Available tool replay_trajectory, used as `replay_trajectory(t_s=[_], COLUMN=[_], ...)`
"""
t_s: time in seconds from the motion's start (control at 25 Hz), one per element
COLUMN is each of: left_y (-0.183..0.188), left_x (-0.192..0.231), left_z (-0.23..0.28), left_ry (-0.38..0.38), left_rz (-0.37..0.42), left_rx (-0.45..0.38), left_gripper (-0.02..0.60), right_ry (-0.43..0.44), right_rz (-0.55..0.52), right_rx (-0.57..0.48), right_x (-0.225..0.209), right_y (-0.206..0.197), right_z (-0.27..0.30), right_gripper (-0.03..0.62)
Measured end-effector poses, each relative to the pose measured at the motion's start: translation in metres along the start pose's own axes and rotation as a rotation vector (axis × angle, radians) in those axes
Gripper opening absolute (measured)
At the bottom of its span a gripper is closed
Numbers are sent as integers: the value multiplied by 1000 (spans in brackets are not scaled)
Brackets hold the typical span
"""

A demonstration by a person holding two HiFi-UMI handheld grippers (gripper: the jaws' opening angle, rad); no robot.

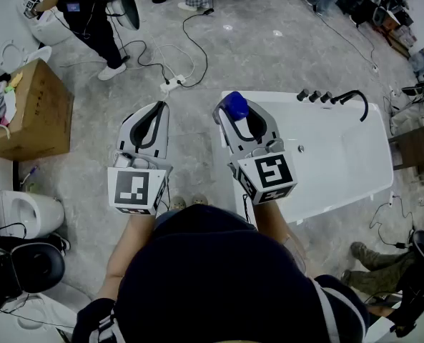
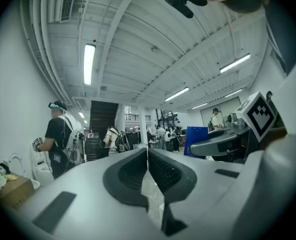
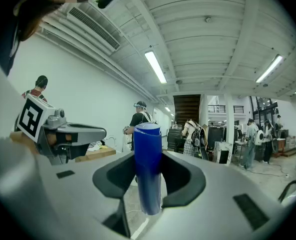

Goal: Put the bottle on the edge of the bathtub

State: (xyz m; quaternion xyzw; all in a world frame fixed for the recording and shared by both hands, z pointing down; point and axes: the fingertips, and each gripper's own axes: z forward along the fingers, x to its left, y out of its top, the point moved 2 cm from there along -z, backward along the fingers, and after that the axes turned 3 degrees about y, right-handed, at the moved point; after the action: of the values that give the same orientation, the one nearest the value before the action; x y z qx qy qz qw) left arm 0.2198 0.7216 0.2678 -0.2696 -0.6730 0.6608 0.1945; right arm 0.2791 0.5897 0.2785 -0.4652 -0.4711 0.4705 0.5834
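bottle: blue, cylindrical, upright between the jaws of the right tool. both dark pads press on its sides, so the jaws stand at a medium gap set by the bottle body. in the head view the blue top shows over the left end of the white bathtub, near its edge. whether the base touches the rim is not readable from these views.

left tool: held beside the right tool, over the grey floor. its jaws are drawn together to a thin slit, with nothing between them.

beyond the bottle, a black faucet sits at the far rim of the bathtub. a cardboard box stands to the left. a power strip with cables lies further out on the floor.
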Motion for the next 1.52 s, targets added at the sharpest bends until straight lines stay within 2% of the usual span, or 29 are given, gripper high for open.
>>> replay_trajectory(t_s=[0.16, 0.28, 0.48, 0.6, 0.8, 1.08, 1.32, 1.52], left_y=[-2, -2, -5, -11, -23, -40, -42, -50], left_x=[-2, -5, -10, -6, 14, 48, 100, 136], left_z=[11, 19, 32, 40, 66, 133, 218, 281], left_ry=[-3, 1, 11, 19, 28, 8, -56, -124], left_rz=[0, 1, -1, -4, -13, -29, -22, -36], left_rx=[0, -3, -4, 7, 21, 5, -39, -26], left_gripper=[31, 31, 31, 31, 31, 31, 31, 31], right_ry=[10, 16, 21, 24, 21, 3, -9, -59], right_rz=[3, 29, 6, 7, 38, 36, 24, 32], right_rx=[28, 0, -8, 7, 10, 11, -3, 2], right_x=[-8, -19, -35, -41, -59, -99, -137, -168], right_y=[-3, -7, -10, -6, -23, -35, -24, -17], right_z=[4, 7, 13, 25, 54, 120, 206, 262], right_gripper=[166, 166, 166, 166, 166, 166, 166, 166])
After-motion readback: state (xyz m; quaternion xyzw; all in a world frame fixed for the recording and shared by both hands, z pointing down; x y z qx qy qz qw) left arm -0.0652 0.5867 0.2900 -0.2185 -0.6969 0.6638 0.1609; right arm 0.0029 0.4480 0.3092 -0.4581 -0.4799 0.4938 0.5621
